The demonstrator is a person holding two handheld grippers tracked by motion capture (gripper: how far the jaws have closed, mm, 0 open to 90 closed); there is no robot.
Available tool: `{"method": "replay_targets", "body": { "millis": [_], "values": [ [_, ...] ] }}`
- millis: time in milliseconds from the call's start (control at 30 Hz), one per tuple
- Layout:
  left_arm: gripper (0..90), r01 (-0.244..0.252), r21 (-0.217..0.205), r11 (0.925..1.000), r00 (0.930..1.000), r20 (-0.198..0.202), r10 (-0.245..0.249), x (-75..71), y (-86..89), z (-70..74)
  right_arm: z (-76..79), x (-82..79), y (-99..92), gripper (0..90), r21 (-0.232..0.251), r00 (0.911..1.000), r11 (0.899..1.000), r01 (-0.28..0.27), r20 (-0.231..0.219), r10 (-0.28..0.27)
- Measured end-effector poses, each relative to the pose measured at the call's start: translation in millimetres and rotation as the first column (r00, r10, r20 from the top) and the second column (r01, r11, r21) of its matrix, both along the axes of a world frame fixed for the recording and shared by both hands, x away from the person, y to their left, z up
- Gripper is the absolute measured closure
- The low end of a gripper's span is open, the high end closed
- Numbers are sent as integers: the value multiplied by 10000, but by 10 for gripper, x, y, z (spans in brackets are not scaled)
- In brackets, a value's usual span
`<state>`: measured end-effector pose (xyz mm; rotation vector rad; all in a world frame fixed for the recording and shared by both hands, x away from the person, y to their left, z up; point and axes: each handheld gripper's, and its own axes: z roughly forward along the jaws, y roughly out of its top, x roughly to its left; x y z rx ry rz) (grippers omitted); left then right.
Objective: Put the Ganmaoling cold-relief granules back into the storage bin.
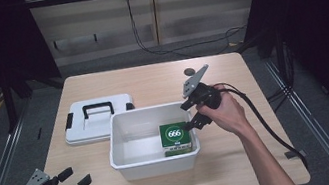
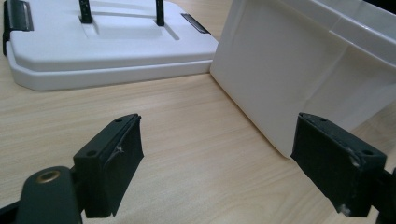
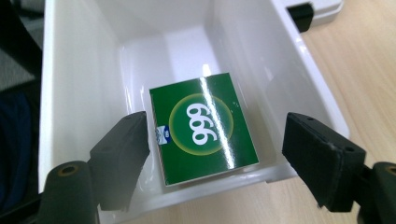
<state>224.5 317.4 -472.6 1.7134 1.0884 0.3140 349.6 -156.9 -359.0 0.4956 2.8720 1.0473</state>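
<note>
I have the right claw (image 1: 192,119) at the right rim of the white bin (image 1: 156,163), just right of centre in the high view, with its jaws spread wide and nothing between them. The green box (image 3: 203,126) lies flat on the bin floor against the near right corner, printed face up; in the right gripper view it sits mid-frame, between and beyond the two jaws.

Whether I am placing or retrieving, I judge the same rule applies: keep the jaws clear of the bin wall, which stands just beside the box on one side. To grasp, I would descend vertically, bracket the two free edges, and close only once both pads are below the top face (the glossy surface may slip).

The left claw (image 1: 73,180) rests idle at lower left of the high view, jaws also spread, above the surface (image 1: 245,165). The lid (image 1: 98,118) lies left of the bin, apart from it.
</note>
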Motion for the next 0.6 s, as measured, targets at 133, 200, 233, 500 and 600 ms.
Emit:
{"method": "replay_targets", "body": {
  "millis": [133, 200, 233, 500, 600],
  "values": [
    [159, -31, 17, 10000, 10000, -3, 31, 2, 4, 0, -14, -101, -114, 201, -19, 9992, 9992, 409, -6, -409],
    [159, -46, 6, 10000, 10000, -3, 46, 1, 4, 0, -8, -144, -167, 195, 273, 9982, 9980, 573, 135, -577],
    [159, -49, 1, 10000, 10000, -6, 49, -1, 3, 0, -5, -164, -202, 192, 485, 9975, 9965, 674, 170, -683],
    [159, -71, -28, 10000, 10000, -25, 71, -1, 9, 0, -33, -292, -512, 180, 1074, 9816, 9785, 1764, 552, -1830],
    [159, -47, -17, 10000, 10000, -9, 47, -2, 6, 4, -49, -345, -609, 176, 1266, 9745, 9711, 2026, 713, -2126]
  ]
}}
